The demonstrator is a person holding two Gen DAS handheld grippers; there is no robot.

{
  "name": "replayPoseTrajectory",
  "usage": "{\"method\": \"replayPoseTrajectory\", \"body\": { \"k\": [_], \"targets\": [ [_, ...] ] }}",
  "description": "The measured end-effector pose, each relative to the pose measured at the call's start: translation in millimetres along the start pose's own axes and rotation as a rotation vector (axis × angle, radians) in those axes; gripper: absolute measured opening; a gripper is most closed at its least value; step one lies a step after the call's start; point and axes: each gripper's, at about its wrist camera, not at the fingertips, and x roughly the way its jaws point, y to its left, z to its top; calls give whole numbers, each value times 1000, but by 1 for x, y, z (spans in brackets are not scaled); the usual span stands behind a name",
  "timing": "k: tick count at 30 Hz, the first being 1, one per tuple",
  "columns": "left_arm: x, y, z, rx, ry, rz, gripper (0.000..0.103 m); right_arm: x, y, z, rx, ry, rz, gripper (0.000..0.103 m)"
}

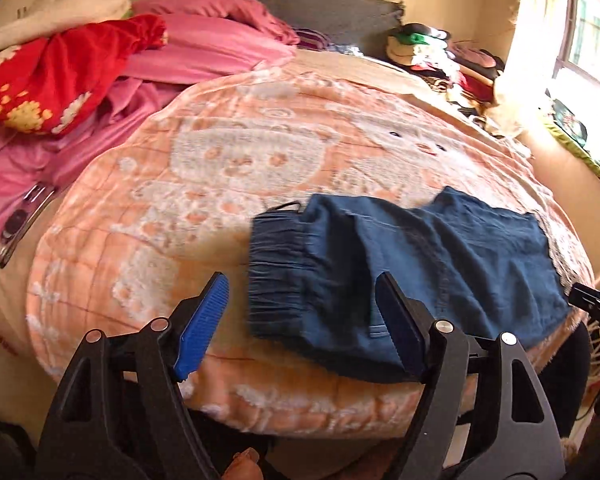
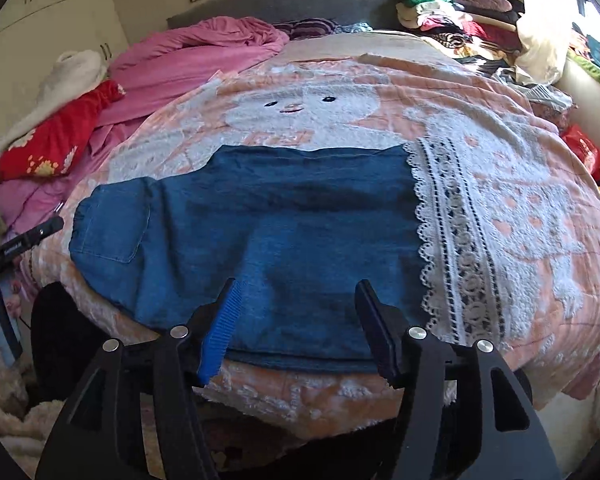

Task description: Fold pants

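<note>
- Both grippers hang over the near edge of the bed with nothing held: the left gripper [image 1: 300, 326] has its fingers spread above the elastic waistband [image 1: 276, 276], and the right gripper [image 2: 300, 328] is spread above the leg fabric.
- Lying flat on the peach blanket [image 2: 540, 184], the blue pants [image 2: 268, 216] appear folded already, waistband left, lace-trimmed hems [image 2: 448, 240] right.
- Judging by this, one fold is laid; next comes pinching an end and carrying it across.

pants [image 2: 260, 232]: denim blue | blanket [image 2: 540, 208]: peach, white bear pattern | pads [image 1: 200, 320]: blue
</note>
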Motion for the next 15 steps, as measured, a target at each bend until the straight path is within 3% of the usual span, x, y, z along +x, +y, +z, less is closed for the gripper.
{"method": "replayPoseTrajectory", "body": {
  "k": [3,6,7,8,9,13,15],
  "targets": [
    [17,18,-4,-74,48,13,71,12,10,7,-41,10,-8,65],
    [40,15,-12,-110,97,-35,69,24,7,9,-38,32,-16,65],
    [47,11,-14,-114,105,-59,60,30,6,8,-31,50,-1,65],
    [52,8,-16,-114,111,-66,43,35,4,5,-22,69,7,65],
    [53,4,-16,-108,112,-51,42,40,3,2,-15,91,3,65],
    [32,12,-1,-93,43,-40,37,49,4,-13,-28,150,-20,65],
    [22,17,4,-57,13,7,37,48,5,-18,-39,157,-27,65]
  ]
}}
